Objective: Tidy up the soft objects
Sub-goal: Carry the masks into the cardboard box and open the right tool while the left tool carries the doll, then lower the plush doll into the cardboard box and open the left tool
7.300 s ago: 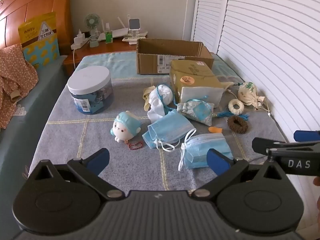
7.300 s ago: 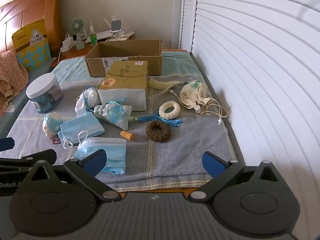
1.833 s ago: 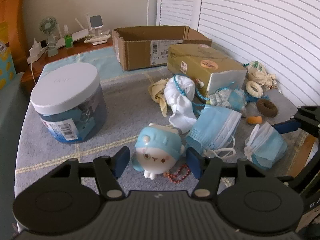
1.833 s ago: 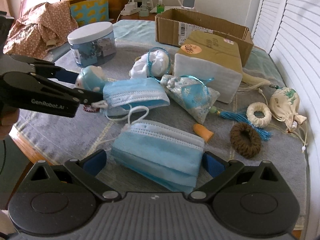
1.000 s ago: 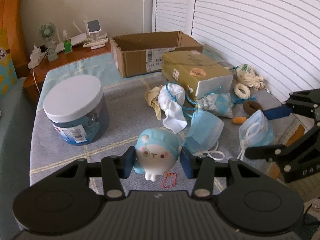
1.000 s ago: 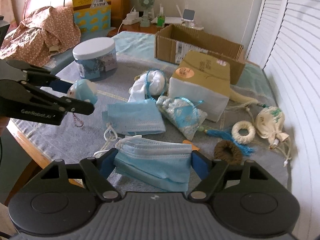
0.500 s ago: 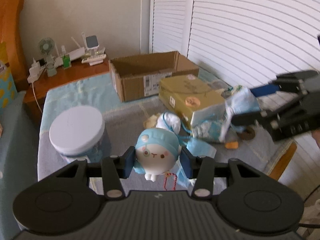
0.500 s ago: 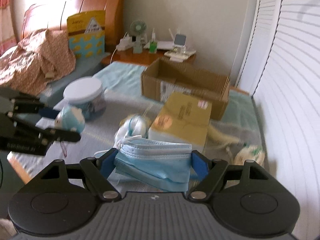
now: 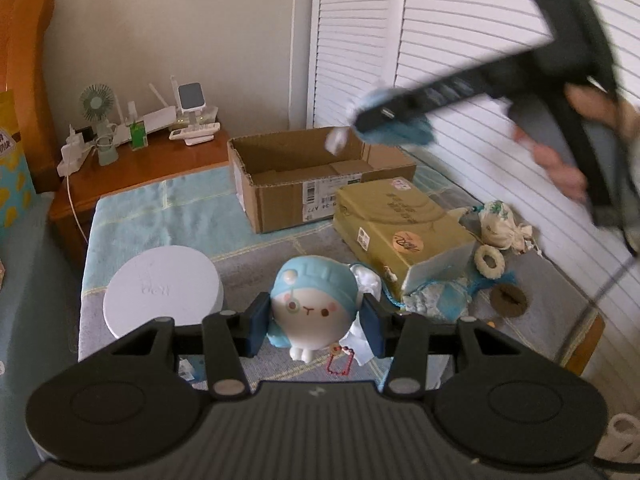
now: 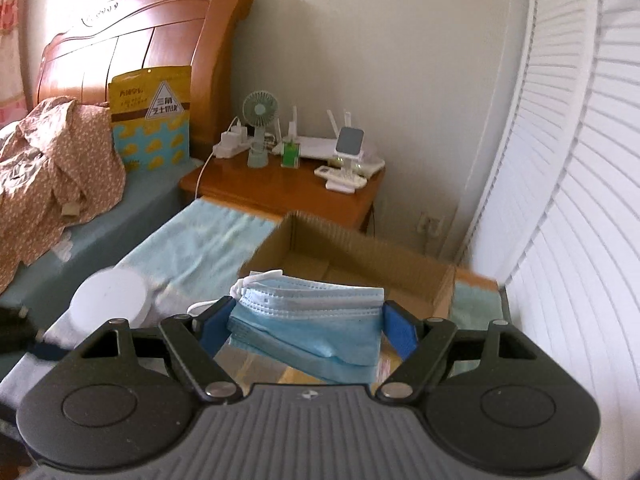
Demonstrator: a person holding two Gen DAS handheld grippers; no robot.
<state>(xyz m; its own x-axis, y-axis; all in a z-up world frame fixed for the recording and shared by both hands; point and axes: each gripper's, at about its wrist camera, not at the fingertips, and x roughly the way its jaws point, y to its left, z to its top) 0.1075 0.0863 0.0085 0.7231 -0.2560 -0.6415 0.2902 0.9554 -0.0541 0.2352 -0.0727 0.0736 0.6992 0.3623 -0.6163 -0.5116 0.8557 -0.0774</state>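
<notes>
Both loads are now lifting off the cloth: left gripper [image 9: 314, 330] clamping the round blue-capped plush toy [image 9: 314, 306], right gripper [image 10: 308, 330] pinching the stacked pale-blue pleated face masks [image 10: 308, 324] while nearing the open brown cardboard box [image 10: 360, 256] at 12 o'clock, so drop-off is looking next.

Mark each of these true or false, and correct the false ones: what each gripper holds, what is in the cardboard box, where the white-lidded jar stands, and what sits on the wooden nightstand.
1. The left gripper is shut on the plush toy. True.
2. The right gripper is open, holding nothing. False: it is shut on a stack of blue face masks.
3. The cardboard box already holds several plush toys. False: the part of its inside that shows is bare.
4. The white-lidded jar stands inside the box. False: it stands on the cloth, outside the box.
5. A small green fan sits on the nightstand. True.
</notes>
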